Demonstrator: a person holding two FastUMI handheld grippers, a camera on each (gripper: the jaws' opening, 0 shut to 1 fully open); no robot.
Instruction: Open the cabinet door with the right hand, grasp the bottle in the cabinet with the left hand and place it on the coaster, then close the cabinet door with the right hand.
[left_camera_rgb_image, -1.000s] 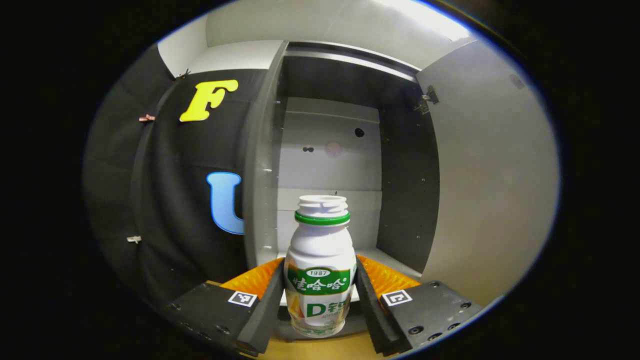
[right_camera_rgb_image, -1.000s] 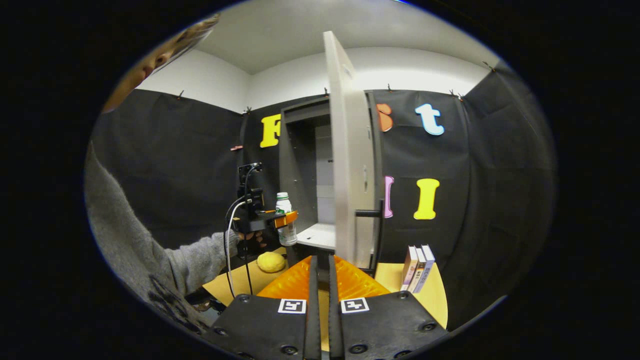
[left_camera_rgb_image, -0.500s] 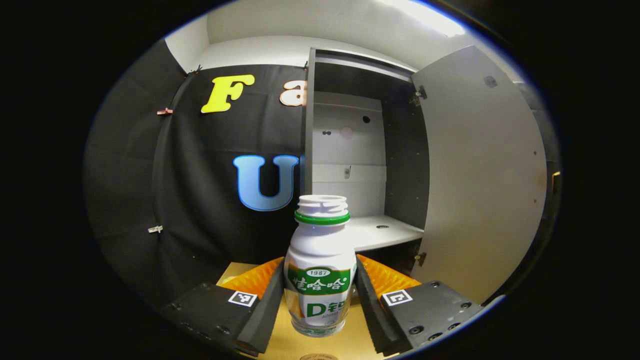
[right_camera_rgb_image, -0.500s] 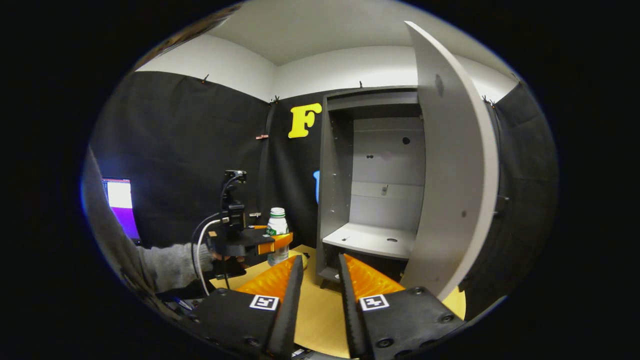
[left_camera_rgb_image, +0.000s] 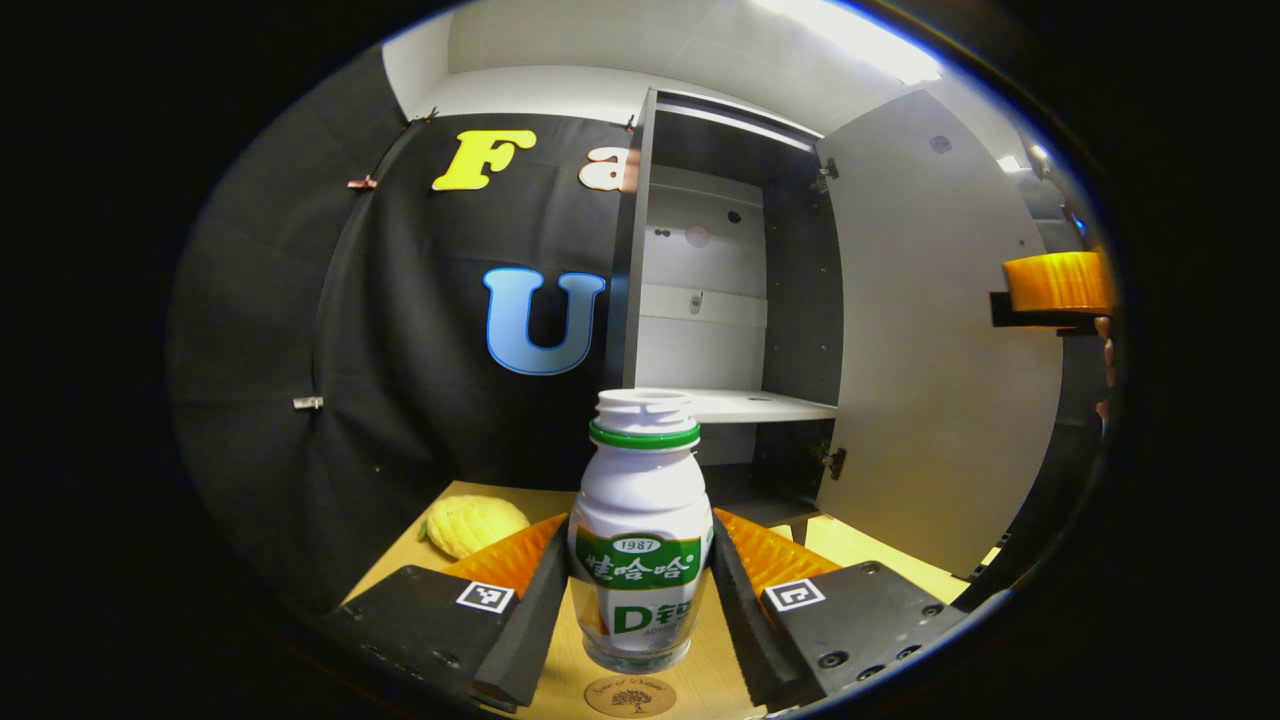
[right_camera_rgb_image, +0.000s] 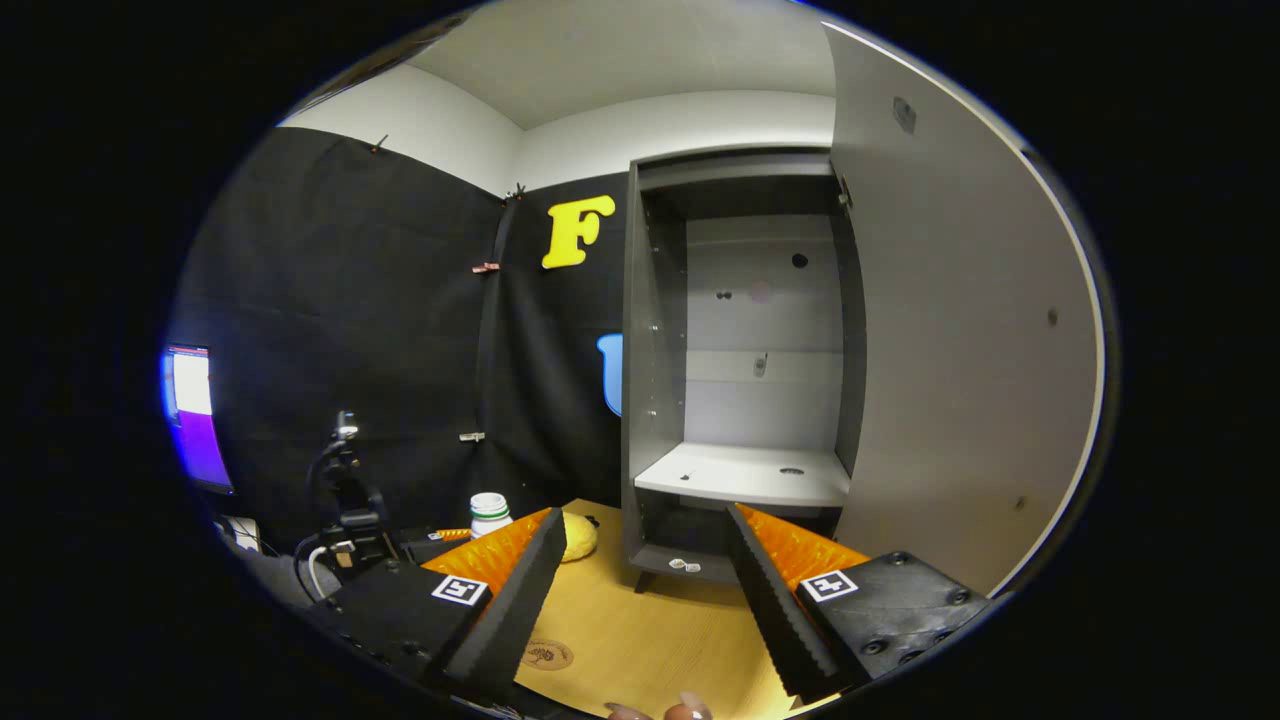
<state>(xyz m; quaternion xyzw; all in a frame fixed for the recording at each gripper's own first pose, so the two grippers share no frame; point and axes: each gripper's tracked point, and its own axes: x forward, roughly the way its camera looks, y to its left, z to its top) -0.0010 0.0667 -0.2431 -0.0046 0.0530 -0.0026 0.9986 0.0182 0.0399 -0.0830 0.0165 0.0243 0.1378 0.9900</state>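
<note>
Between the left jaws: bottle (left_camera_rgb_image: 640, 530), clamped by left gripper (left_camera_rgb_image: 640, 610)
Below those jaws: coaster (left_camera_rgb_image: 630, 696) on tabletop (right_camera_rgb_image: 650, 640)
Right gripper (right_camera_rgb_image: 640, 600): jaws spread, holding nothing
Ahead: cabinet (right_camera_rgb_image: 740, 330), door (right_camera_rgb_image: 960, 330) swung wide

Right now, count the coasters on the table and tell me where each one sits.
1. The round wooden coaster lies on the table just below the bottle held in the left claw. More may be hidden.
</note>
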